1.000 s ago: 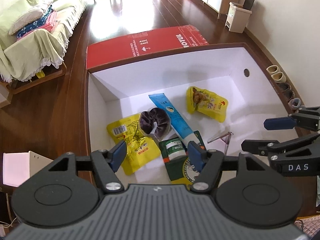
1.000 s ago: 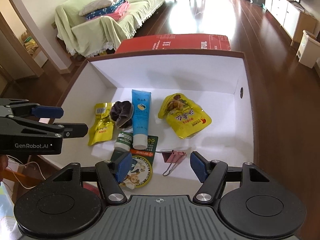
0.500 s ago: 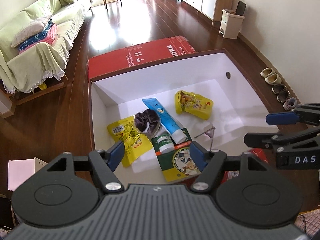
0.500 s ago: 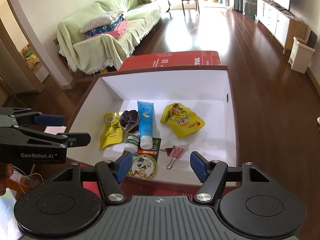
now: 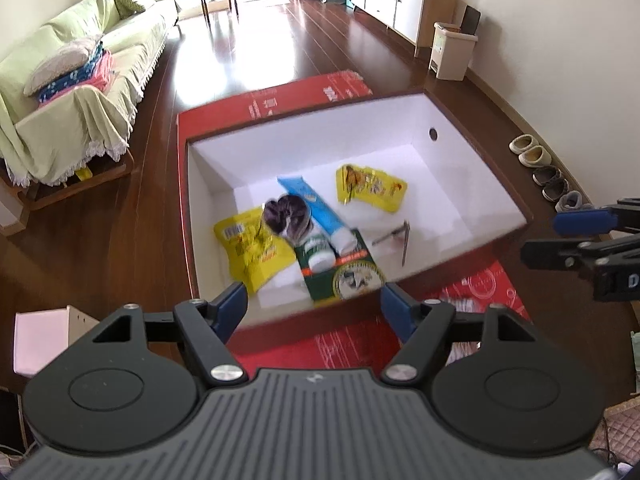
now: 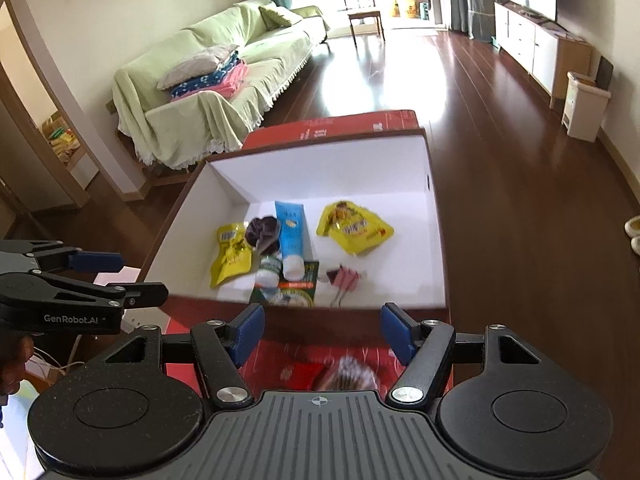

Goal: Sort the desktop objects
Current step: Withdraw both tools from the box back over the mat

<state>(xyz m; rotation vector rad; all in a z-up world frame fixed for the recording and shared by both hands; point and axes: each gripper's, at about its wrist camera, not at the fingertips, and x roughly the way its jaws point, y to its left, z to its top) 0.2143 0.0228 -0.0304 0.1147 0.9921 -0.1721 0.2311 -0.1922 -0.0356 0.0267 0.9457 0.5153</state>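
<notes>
Living room, dark wood floor [image 5: 280, 32], green-covered sofa [image 6: 224, 80] on the left. White-lined open box [image 5: 472, 184] with red outside sits on a red patterned surface [image 5: 352, 340]; can't tell if that is a counter or a mat.

All sortable items lie on the box floor, bunched toward the near-left:
- blue tube [image 5: 316, 210], cap toward the camera, roughly mid-box
- dark scrunchie [image 5: 286, 216] touching the tube's left side, overlapping a yellow snack pouch [image 5: 250, 252]
- small white-and-green bottle [image 5: 318, 250] lying just beside the tube cap, on top of a green packet with round emblem [image 5: 348, 276] at the near wall
- second yellow pouch [image 5: 370, 190] right of the tube, apart from it
- pink binder clip [image 6: 344, 278] right of the green packet, handles toward the near wall

Left gripper [image 5: 314, 308]: jaws wide, nothing between them, hanging above the box's near edge. Right gripper [image 6: 322, 330]: also wide and empty, over the near wall and the red surface. Each shows in the other's view, off to the side, outside the box. Frames slightly motion-blurred.
</notes>
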